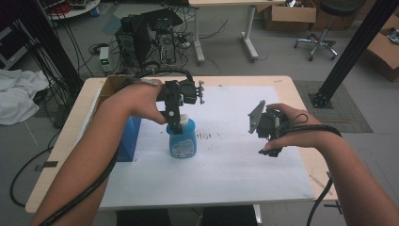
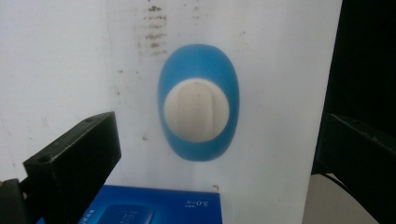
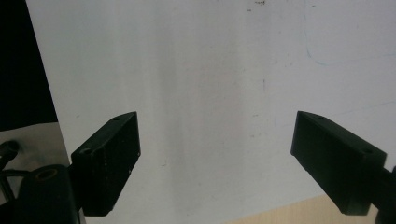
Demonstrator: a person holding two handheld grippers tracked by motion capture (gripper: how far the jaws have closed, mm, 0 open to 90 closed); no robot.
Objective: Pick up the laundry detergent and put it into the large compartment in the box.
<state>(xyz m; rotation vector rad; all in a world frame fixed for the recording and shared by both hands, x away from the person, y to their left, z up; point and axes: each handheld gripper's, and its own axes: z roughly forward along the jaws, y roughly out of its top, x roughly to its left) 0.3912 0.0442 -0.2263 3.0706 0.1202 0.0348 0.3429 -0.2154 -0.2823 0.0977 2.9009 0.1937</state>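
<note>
Blue bottle (image 1: 182,140) stands upright on the white mat (image 1: 235,165), beside the blue box (image 1: 128,137). Left gripper (image 1: 175,123) hangs above its cap, jaws spread; descend centred, then close. Right gripper (image 1: 269,141), well right of the bottle, jaws spread, holds nothing.

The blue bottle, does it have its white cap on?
Yes, in the left gripper view the blue bottle wears a round white cap on top.

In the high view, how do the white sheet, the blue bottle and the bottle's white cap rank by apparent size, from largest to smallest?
1. white sheet
2. blue bottle
3. white cap, partly behind the left gripper
</note>
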